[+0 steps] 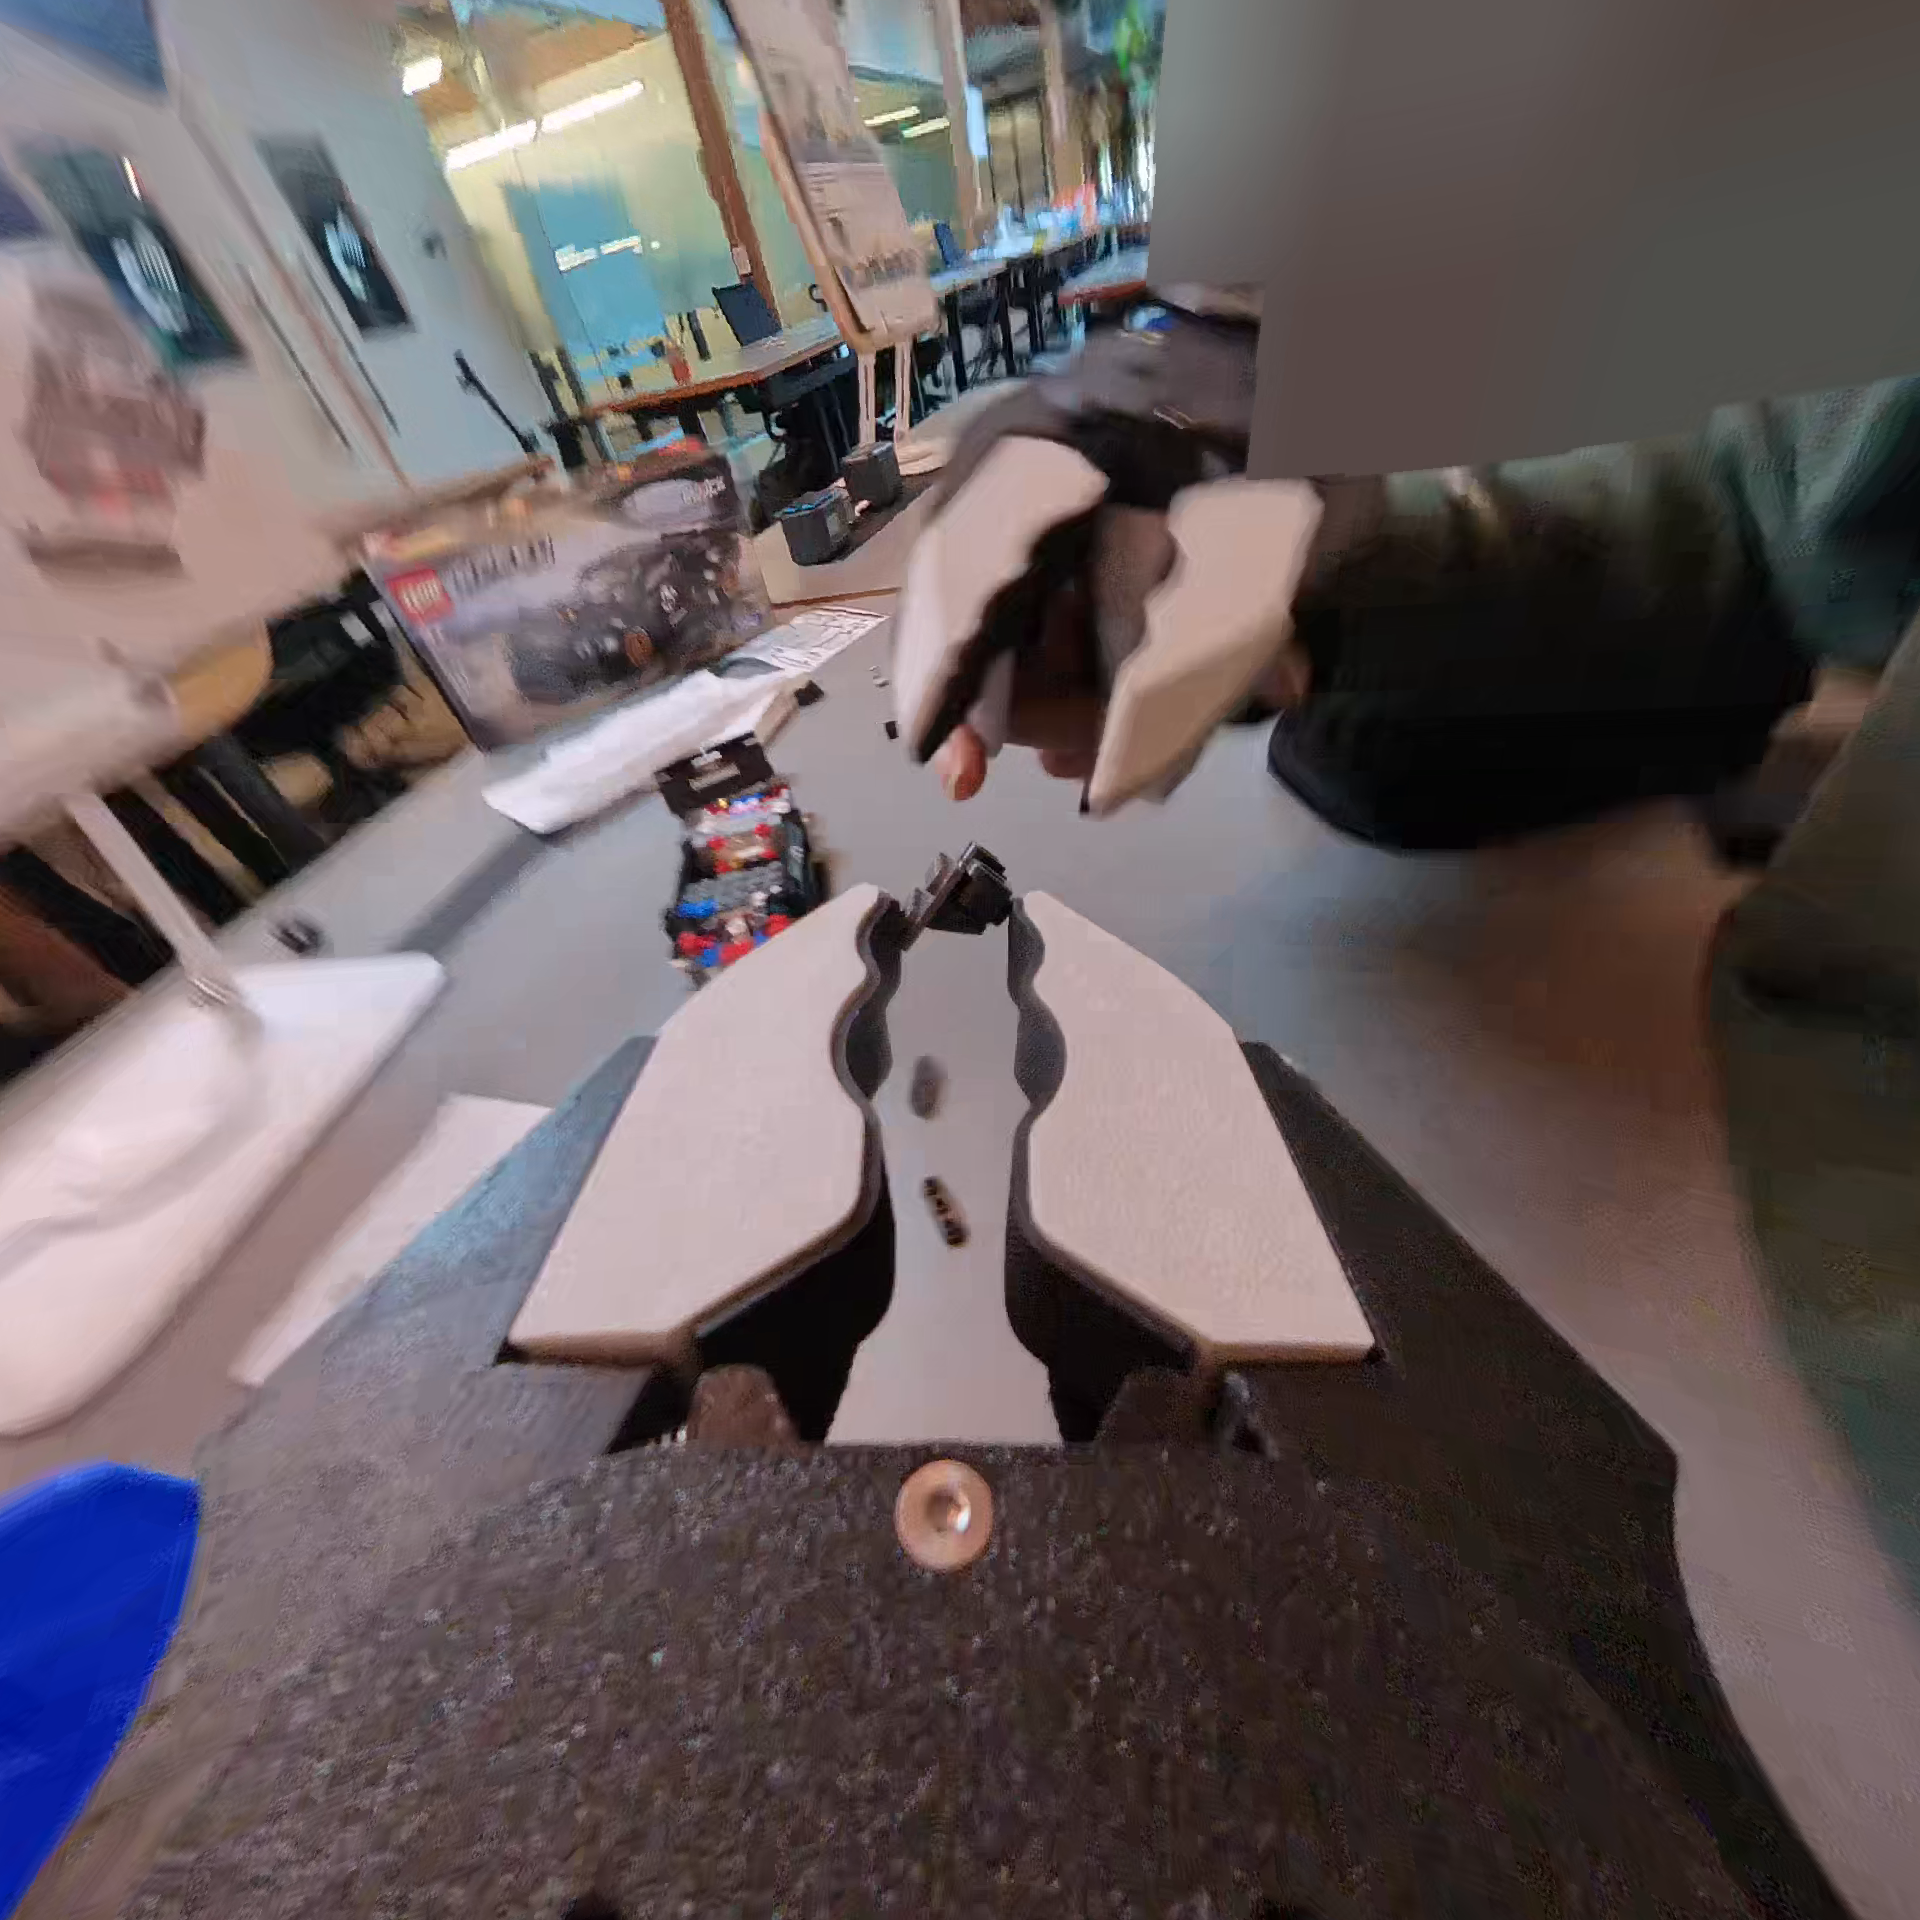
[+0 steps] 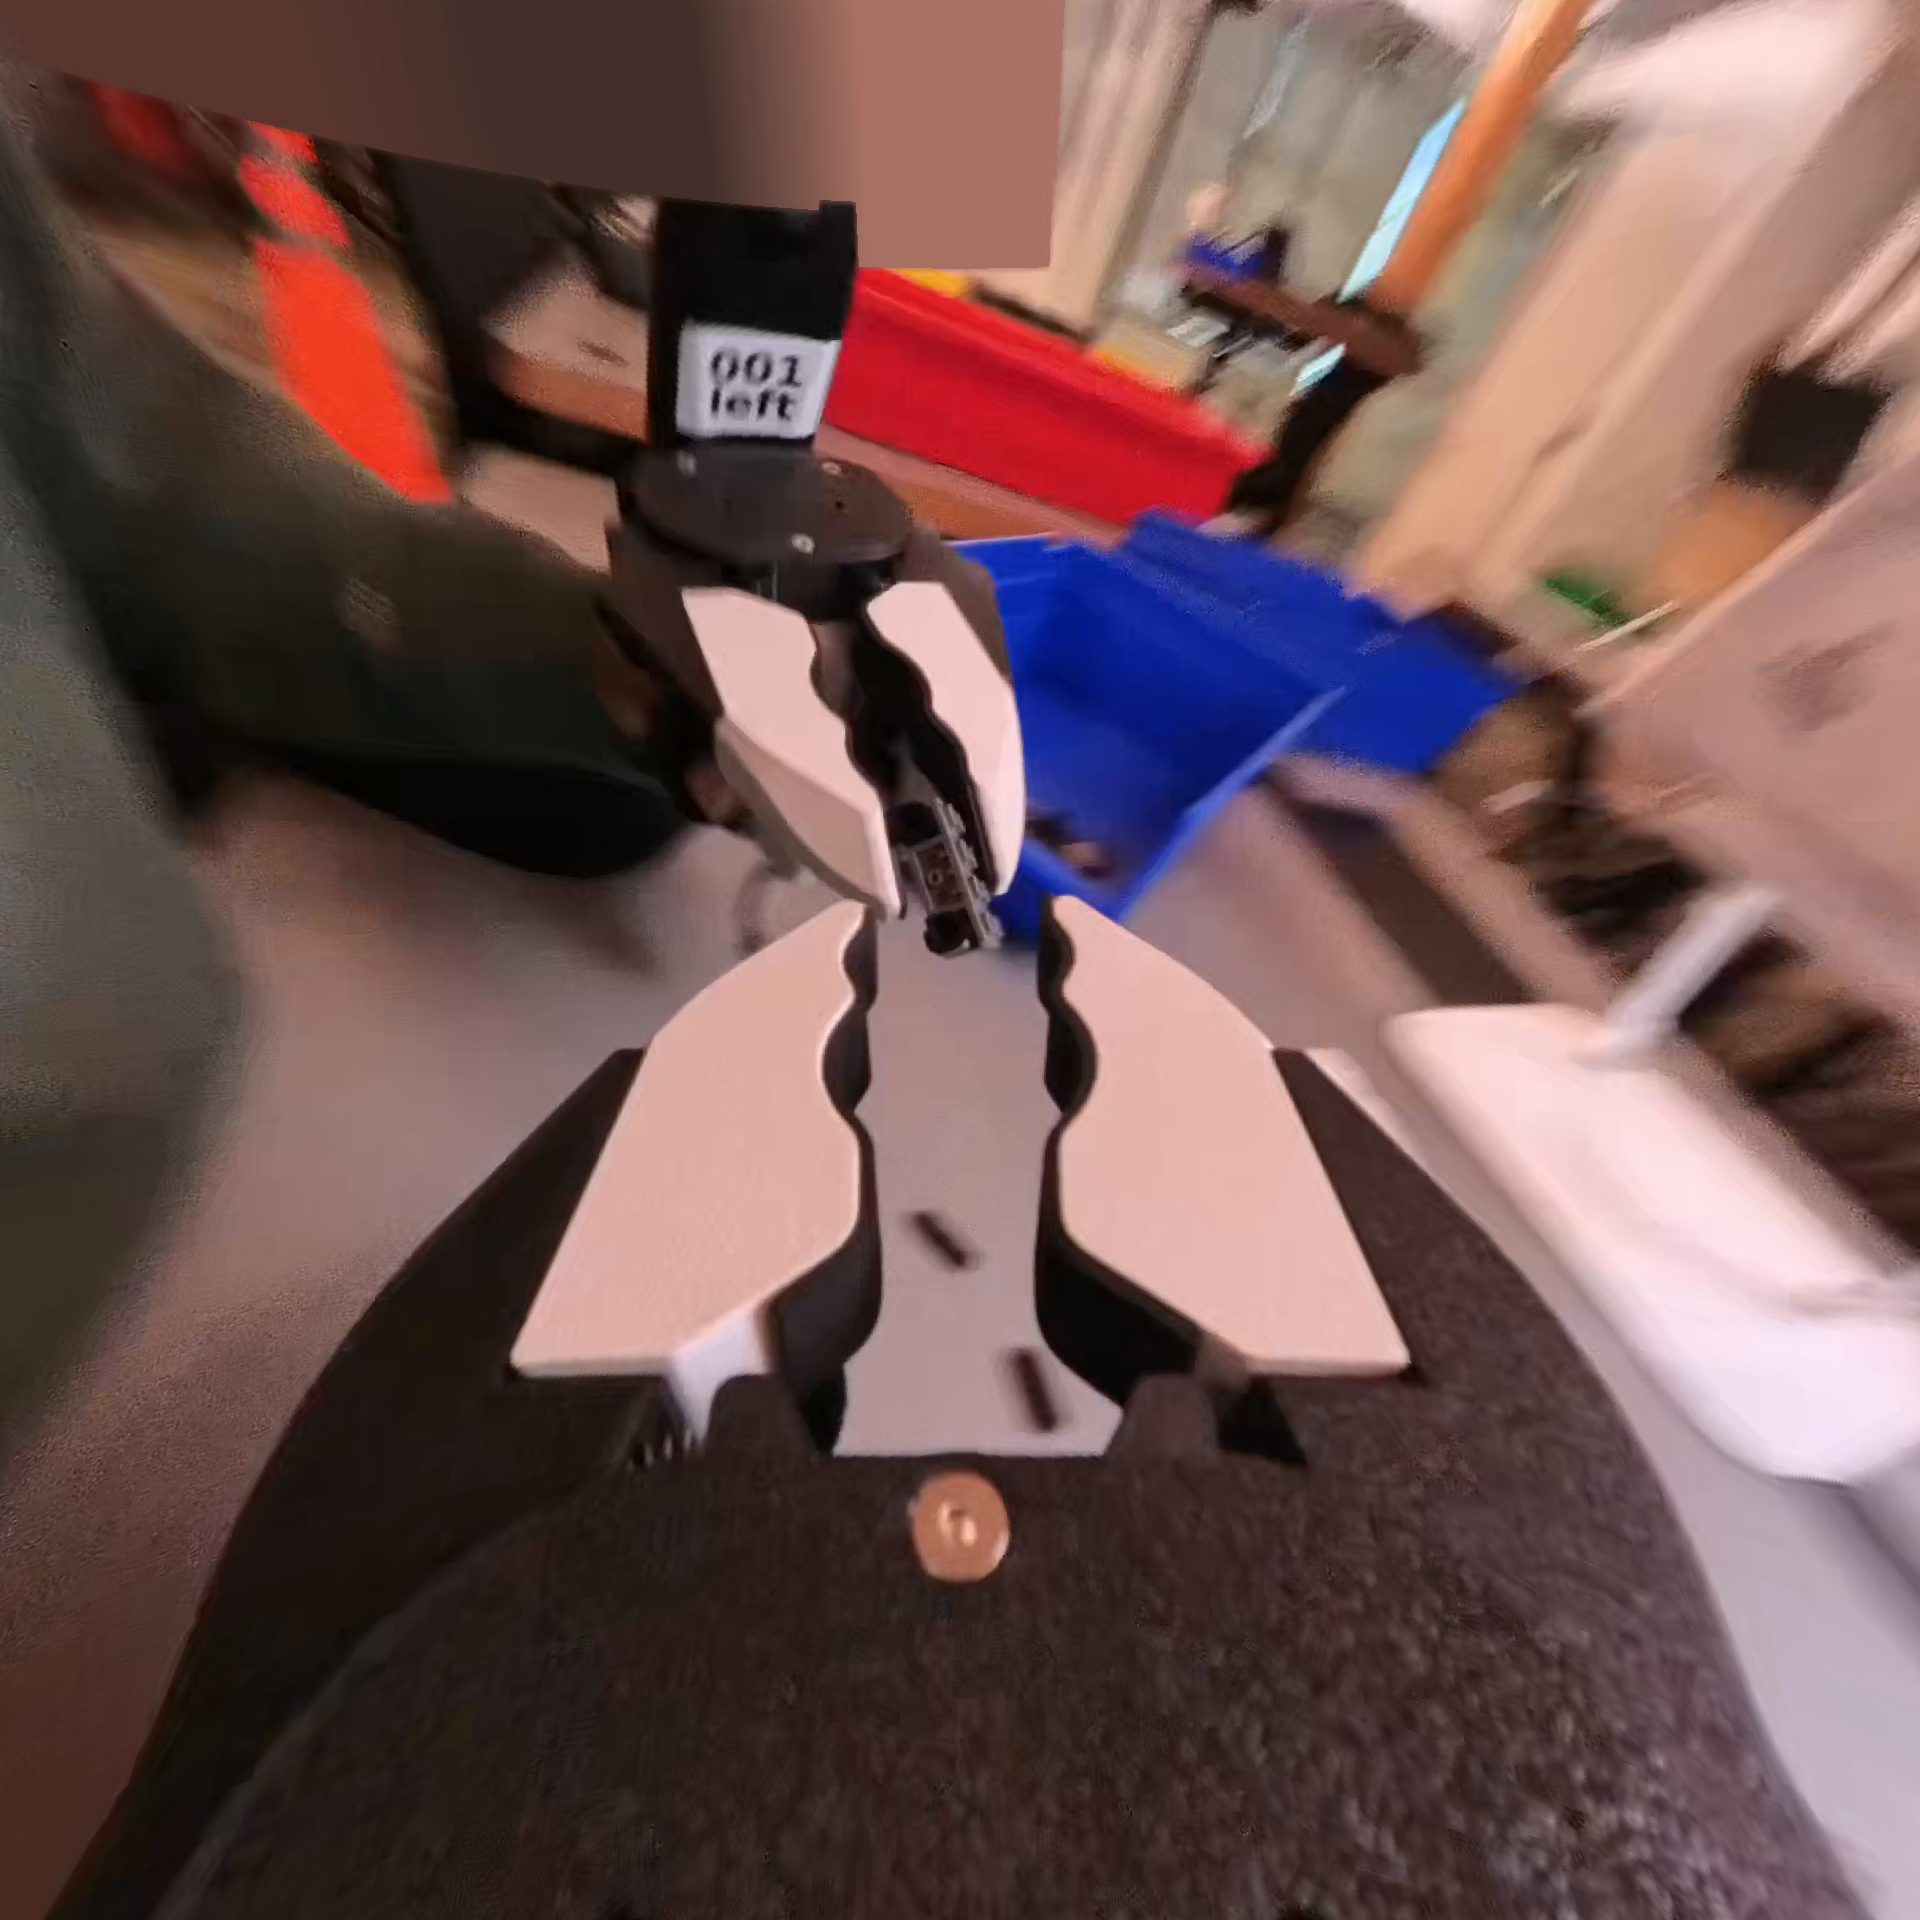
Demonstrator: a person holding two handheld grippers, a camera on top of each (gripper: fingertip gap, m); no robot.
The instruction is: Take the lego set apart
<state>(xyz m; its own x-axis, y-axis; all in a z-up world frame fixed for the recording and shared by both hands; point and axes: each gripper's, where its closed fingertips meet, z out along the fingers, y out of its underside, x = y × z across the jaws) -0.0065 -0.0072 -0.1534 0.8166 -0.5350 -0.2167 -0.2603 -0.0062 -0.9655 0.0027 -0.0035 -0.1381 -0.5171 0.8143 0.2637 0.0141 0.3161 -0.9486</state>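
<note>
My left gripper is shut on a small black and grey lego piece, held above the grey table. The partly stripped lego car, black with red and blue parts inside, sits on the table beyond it to the left. My right gripper is open and empty. It faces the left gripper, whose held piece hangs just past the right fingertips. In the left wrist view the right gripper hovers open above and behind the piece, apart from it.
Small loose black pieces lie on the table under the grippers. The lego box and instruction sheets are behind the car. A blue bin, a red bin and a white stand base are nearby.
</note>
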